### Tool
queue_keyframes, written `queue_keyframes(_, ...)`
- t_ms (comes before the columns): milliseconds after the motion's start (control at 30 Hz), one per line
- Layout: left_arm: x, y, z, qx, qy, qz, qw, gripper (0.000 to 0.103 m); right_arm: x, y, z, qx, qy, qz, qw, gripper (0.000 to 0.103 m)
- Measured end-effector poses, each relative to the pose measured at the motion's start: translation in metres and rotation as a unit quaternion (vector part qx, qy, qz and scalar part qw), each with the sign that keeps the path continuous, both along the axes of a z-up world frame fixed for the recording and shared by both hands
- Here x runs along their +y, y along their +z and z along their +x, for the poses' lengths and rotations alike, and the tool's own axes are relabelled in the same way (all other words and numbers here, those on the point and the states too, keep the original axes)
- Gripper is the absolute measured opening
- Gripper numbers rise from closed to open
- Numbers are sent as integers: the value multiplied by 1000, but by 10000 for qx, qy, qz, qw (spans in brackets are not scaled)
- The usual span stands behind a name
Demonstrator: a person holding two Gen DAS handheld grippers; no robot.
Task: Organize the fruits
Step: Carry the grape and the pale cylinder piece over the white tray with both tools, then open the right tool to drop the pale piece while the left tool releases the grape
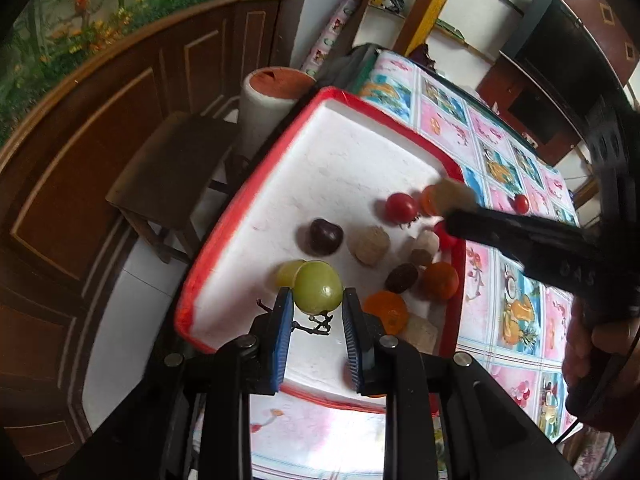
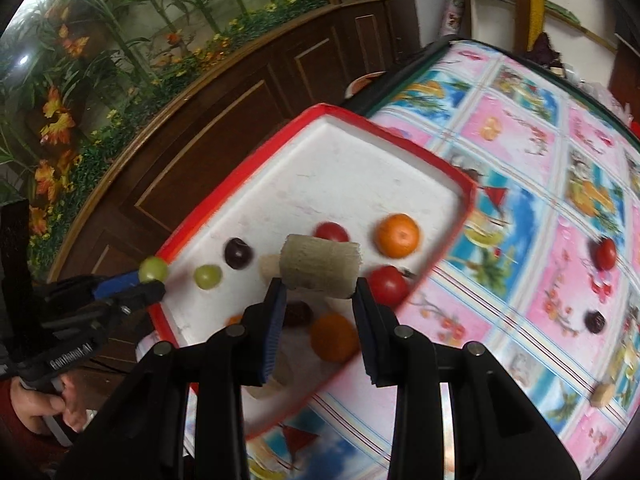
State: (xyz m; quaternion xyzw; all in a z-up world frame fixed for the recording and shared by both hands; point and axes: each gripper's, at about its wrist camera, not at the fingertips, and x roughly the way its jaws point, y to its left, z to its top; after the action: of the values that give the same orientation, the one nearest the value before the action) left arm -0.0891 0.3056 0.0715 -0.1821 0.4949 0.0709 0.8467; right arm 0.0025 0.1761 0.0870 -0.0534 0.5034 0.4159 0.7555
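The table carries a red-rimmed tray of fruit. Over the tray, the right gripper clamps a beige cylinder and the left gripper grips a green grape. Oranges, tomatoes, dark plums crowd beneath; another grape lies near.

Dark wood panelled cabinet running along the wall, flower-and-bamboo mural showing above it, wooden stool standing on pale floor tiles, open shelving sitting behind, fruit-print tablecloth covering the table
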Motion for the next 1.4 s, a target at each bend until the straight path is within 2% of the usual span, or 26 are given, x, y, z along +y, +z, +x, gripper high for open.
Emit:
queue_keyframes(100,-5,-7,7,59,-92,-37,9999,24,21,0,0,48,256,64,9996,36)
queue_keyframes(200,-4,-13,15,94,-121,-149,9998,24,43,-5,0,25,436,-90,9990,36)
queue_keyframes(533,-1,-25,28,198,-229,-278,9992,24,87,-30,11,-7,455,-664,9968,36)
queue_keyframes(700,-1,-31,27,242,-273,-322,9988,24,93,-41,11,26,451,-808,9957,36)
queue_keyframes(900,-2,-33,28,256,-308,-331,9986,24,98,-41,9,-106,574,-837,9948,36)
queue_keyframes(1033,-2,-32,28,250,-280,-333,9987,24,93,-43,12,-26,520,-793,9955,37)
queue_keyframes(1200,-2,-30,28,254,-235,-274,9990,25,87,-36,13,-34,458,-693,9965,43)
queue_keyframes(1333,-4,-26,26,222,-217,-213,9993,34,73,-25,13,-67,349,-489,9982,47)
queue_keyframes(1400,-7,-23,25,195,-224,-154,9994,46,63,-20,13,-70,246,-411,9988,51)
